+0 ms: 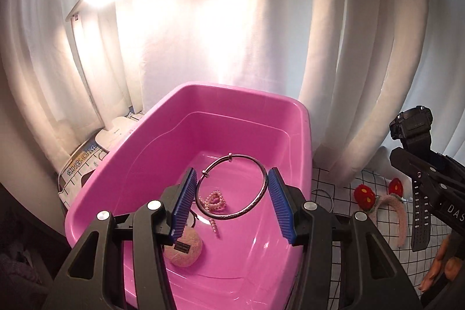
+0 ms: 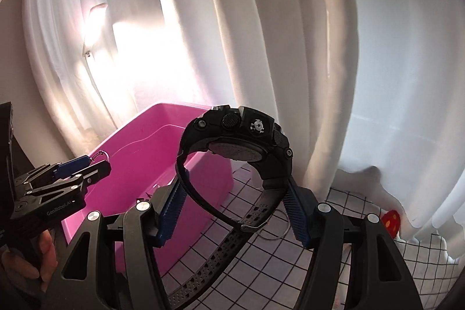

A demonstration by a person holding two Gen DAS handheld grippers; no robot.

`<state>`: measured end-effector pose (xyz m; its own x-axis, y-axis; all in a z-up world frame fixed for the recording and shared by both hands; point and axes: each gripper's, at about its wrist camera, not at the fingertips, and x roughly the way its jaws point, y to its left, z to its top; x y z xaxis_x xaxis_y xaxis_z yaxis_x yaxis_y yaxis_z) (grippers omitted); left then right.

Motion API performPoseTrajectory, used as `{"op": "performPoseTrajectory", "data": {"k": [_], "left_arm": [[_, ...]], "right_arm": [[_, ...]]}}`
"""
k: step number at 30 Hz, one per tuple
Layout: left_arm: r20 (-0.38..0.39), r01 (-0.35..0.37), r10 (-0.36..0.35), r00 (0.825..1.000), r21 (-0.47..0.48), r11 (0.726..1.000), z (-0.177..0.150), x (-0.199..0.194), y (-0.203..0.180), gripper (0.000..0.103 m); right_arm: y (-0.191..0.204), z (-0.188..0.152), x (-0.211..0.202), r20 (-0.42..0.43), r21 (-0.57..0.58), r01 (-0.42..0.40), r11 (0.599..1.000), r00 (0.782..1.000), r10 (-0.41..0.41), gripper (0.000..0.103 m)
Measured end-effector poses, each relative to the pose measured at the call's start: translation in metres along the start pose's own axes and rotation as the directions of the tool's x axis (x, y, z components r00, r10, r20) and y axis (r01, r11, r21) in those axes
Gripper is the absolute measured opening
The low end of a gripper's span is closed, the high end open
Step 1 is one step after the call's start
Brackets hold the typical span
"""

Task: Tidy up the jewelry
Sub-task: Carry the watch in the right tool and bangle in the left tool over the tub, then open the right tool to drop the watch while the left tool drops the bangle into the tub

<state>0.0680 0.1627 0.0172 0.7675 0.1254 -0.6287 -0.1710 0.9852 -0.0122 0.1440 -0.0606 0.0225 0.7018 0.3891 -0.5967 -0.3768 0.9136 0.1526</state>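
both grippers are carrying stuff toward the pink tub at once, which makes sense if everything's just getting dumped in 1 place. the left gripper is clamped on a silver bangle, pads pressing its 2 opposite sides so the ring sits flat between them, right over the tub's middle. the right gripper is grasping a black watch by the strap, 1 pad on each side of the loop, so the heavy case stands up top and the loose strap end dangles below. it's hanging over the checked cloth just off the tub's right wall, not over the tub yet (my guess is it goes in next). already lying on the tub floor: a pink pearl bracelet and a fuzzy pink pom-pom with a dark tag, near the front left corner. out on the cloth by the right edge there's a strawberry headband and a thin wire ring. hard bits: the pom-pom is half hidden behind the left finger, the bracelet's shape is muddled seen through the bangle, and the curtain glare washes out the tub's far rim.
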Motion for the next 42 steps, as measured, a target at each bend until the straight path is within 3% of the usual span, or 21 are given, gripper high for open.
{"op": "performPoseTrajectory", "data": {"k": [5, 11, 23, 26, 27, 29, 36, 42], "left_arm": [[-0.038, -0.077, 0.075, 0.996, -0.053, 0.996, 0.0, 0.011, 0.048, 0.049], [-0.137, -0.087, 0.069, 0.988, -0.125, 0.988, -0.011, 0.036, 0.084, 0.049], [-0.227, -0.123, 0.086, 0.97, -0.157, 0.98, -0.019, 0.062, 0.115, 0.051], [-0.236, -0.121, 0.08, 0.968, -0.166, 0.979, -0.02, 0.065, 0.119, 0.063], [-0.235, -0.121, 0.08, 0.969, -0.168, 0.978, -0.02, 0.065, 0.12, 0.072], [-0.23, -0.118, 0.077, 0.97, -0.17, 0.978, -0.02, 0.064, 0.123, 0.076], [-0.228, -0.112, 0.076, 0.971, -0.153, 0.982, -0.022, 0.061, 0.121, 0.081], [-0.196, -0.102, 0.071, 0.978, -0.157, 0.982, -0.017, 0.049, 0.118, 0.081]], "right_arm": [[0.066, 0.024, 0.033, -0.04, -0.088, -0.075, 0.993, 0.997, 0.071, 0.061], [0.118, 0.034, 0.085, -0.17, -0.145, -0.117, 0.982, 0.981, 0.092, 0.061], [0.146, 0.02, 0.144, -0.336, -0.194, -0.08, 0.978, 0.942, 0.011, 0.061], [0.146, 0.019, 0.15, -0.364, -0.195, -0.07, 0.978, 0.932, -0.006, 0.062], [0.145, 0.018, 0.152, -0.371, -0.192, -0.065, 0.979, 0.929, -0.011, 0.062], [0.145, 0.016, 0.157, -0.39, -0.188, -0.053, 0.981, 0.921, -0.025, 0.062], [0.147, 0.022, 0.152, -0.345, -0.223, 0.004, 0.975, 0.935, -0.083, 0.062], [0.134, 0.028, 0.131, -0.295, -0.175, 0.019, 0.984, 0.953, -0.071, 0.063]]}}
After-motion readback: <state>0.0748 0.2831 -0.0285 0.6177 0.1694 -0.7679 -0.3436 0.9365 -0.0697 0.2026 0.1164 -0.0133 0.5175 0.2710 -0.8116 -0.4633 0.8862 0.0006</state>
